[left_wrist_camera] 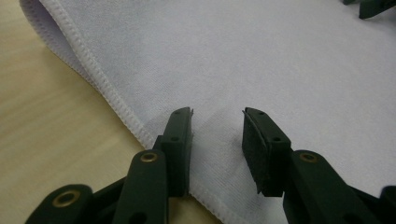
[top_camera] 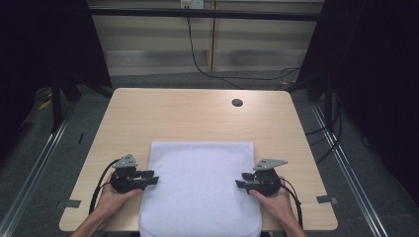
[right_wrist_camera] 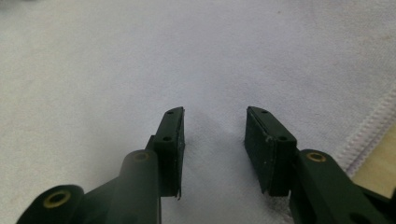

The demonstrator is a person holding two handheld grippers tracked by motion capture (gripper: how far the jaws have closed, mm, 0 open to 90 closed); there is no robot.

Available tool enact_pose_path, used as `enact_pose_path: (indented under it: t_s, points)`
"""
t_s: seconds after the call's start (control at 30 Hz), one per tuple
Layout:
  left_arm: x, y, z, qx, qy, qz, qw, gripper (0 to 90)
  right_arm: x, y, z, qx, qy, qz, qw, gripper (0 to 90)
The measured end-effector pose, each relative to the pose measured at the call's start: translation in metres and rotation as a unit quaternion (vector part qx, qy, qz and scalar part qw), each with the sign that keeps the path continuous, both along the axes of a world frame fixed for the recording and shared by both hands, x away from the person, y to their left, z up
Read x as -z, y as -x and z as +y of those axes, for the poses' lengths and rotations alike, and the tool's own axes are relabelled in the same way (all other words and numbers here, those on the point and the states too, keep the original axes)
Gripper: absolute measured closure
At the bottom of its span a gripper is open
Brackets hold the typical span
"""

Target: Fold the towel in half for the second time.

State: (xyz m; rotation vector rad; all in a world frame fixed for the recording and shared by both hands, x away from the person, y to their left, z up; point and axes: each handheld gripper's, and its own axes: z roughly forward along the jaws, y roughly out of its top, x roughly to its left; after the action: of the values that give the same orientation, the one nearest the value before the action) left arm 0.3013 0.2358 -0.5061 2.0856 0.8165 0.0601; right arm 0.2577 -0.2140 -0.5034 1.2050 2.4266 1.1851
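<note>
A white towel [top_camera: 200, 187] is lying flat on the near half of the wooden surface [top_camera: 197, 116], its near edge hanging over the front rim. The left tool [top_camera: 152, 177] is resting at the towel's left edge, its jaws spread apart over the stitched hem [left_wrist_camera: 116, 105], with cloth between them but not pinched. The right tool [top_camera: 240, 180] is sitting at the towel's right edge, jaws likewise spread over the cloth, gripping nothing. A hand is holding each tool from below.
</note>
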Motion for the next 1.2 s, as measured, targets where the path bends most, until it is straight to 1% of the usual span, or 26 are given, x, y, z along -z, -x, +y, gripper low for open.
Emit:
enact_pose_path:
  t_s: [0.07, 0.1, 0.2, 0.27, 0.4, 0.47, 0.5, 0.53, 0.6, 0.63, 0.67, 0.73, 0.77, 0.8, 0.83, 0.87, 0.9, 0.93, 0.97, 1.0, 1.03, 1.07, 1.1, 1.13, 1.17, 1.2]
  points:
    - [-0.002, 0.007, 0.000, 0.003, -0.006, 0.005, 1.0000, 62.7, -0.001, 0.006, 0.001, -0.002, 0.005, -0.002, 1.0000, 58.6]
    - [-0.002, 0.011, -0.001, 0.003, -0.006, 0.002, 1.0000, 62.7, -0.001, 0.010, 0.001, -0.007, 0.009, -0.001, 0.9999, 58.6]
    - [-0.001, 0.021, 0.003, 0.013, 0.001, 0.005, 0.9999, 62.6, -0.002, 0.020, 0.002, -0.015, 0.011, -0.001, 0.9998, 58.6]
    - [-0.001, 0.027, 0.007, 0.014, 0.006, 0.015, 0.9998, 62.7, -0.002, 0.028, 0.002, -0.018, 0.009, 0.001, 0.9998, 58.6]
    - [-0.004, 0.041, 0.009, 0.027, 0.002, 0.024, 0.9993, 61.8, -0.004, 0.042, 0.005, -0.031, 0.013, 0.006, 0.9994, 58.4]
    - [-0.007, 0.044, 0.011, 0.033, -0.001, 0.020, 0.9992, 60.1, -0.005, 0.046, 0.006, -0.039, 0.014, 0.010, 0.9991, 58.0]
    - [-0.010, 0.043, 0.012, 0.030, -0.002, 0.013, 0.9995, 58.8, -0.006, 0.046, 0.006, -0.040, 0.018, 0.013, 0.9990, 57.7]
    - [-0.012, 0.039, 0.014, 0.025, 0.005, 0.011, 0.9996, 57.6, -0.008, 0.046, 0.005, -0.042, 0.019, 0.009, 0.9989, 57.0]
    - [-0.019, 0.027, 0.016, 0.006, 0.022, 0.002, 0.9997, 55.4, -0.013, 0.041, 0.002, -0.031, 0.002, 0.000, 0.9995, 56.2]
    - [-0.022, 0.020, 0.017, -0.002, 0.027, -0.003, 0.9996, 55.2, -0.016, 0.037, 0.000, -0.025, -0.001, -0.007, 0.9997, 56.2]
    - [-0.025, 0.015, 0.018, -0.006, 0.028, -0.008, 0.9996, 54.6, -0.020, 0.032, -0.002, -0.018, -0.006, -0.013, 0.9997, 56.2]
    - [-0.030, -0.003, 0.019, -0.029, 0.032, -0.025, 0.9988, 53.8, -0.026, 0.021, -0.006, -0.008, -0.013, -0.025, 0.9996, 56.0]
    - [-0.033, -0.014, 0.018, -0.044, 0.029, -0.036, 0.9979, 53.7, -0.030, 0.012, -0.008, 0.000, -0.018, -0.033, 0.9993, 55.4]
    - [-0.033, -0.023, 0.019, -0.046, 0.037, -0.033, 0.9977, 52.6, -0.033, 0.002, -0.010, 0.010, -0.017, -0.039, 0.9991, 55.1]
    - [-0.033, -0.030, 0.019, -0.049, 0.039, -0.026, 0.9977, 52.2, -0.034, -0.007, -0.012, 0.017, -0.019, -0.042, 0.9988, 54.7]
    - [-0.033, -0.036, 0.018, -0.057, 0.039, -0.027, 0.9972, 51.8, -0.035, -0.013, -0.014, 0.020, -0.021, -0.042, 0.9987, 54.6]
    - [-0.032, -0.043, 0.018, -0.061, 0.044, -0.029, 0.9967, 51.0, -0.036, -0.019, -0.015, 0.026, -0.020, -0.045, 0.9985, 54.3]
    - [-0.031, -0.051, 0.016, -0.059, 0.047, -0.023, 0.9969, 50.8, -0.037, -0.027, -0.017, 0.033, -0.020, -0.047, 0.9982, 54.3]
    - [-0.030, -0.054, 0.015, -0.067, 0.043, -0.031, 0.9964, 50.1, -0.037, -0.036, -0.019, 0.036, -0.022, -0.045, 0.9981, 54.3]
    - [-0.028, -0.057, 0.015, -0.066, 0.046, -0.029, 0.9963, 49.2, -0.036, -0.042, -0.020, 0.041, -0.018, -0.048, 0.9978, 54.2]
    - [-0.025, -0.061, 0.013, -0.061, 0.038, -0.017, 0.9973, 48.7, -0.035, -0.046, -0.021, 0.042, -0.017, -0.049, 0.9978, 54.2]
    - [-0.021, -0.062, 0.011, -0.065, 0.020, -0.019, 0.9975, 47.8, -0.033, -0.051, -0.022, 0.046, -0.017, -0.047, 0.9977, 54.2]
    - [-0.018, -0.064, 0.010, -0.062, 0.018, -0.013, 0.9978, 46.7, -0.028, -0.057, -0.024, 0.049, -0.014, -0.038, 0.9980, 53.9]
    - [-0.015, -0.064, 0.009, -0.063, 0.013, -0.013, 0.9979, 45.7, -0.023, -0.061, -0.025, 0.053, -0.008, -0.036, 0.9979, 52.9]
    - [-0.013, -0.064, 0.008, -0.068, 0.007, -0.013, 0.9975, 44.6, -0.019, -0.064, -0.027, 0.057, -0.011, -0.032, 0.9978, 52.2]
    - [-0.011, -0.065, 0.008, -0.068, 0.009, -0.011, 0.9976, 42.7, -0.015, -0.066, -0.028, 0.058, -0.008, -0.029, 0.9978, 51.6]
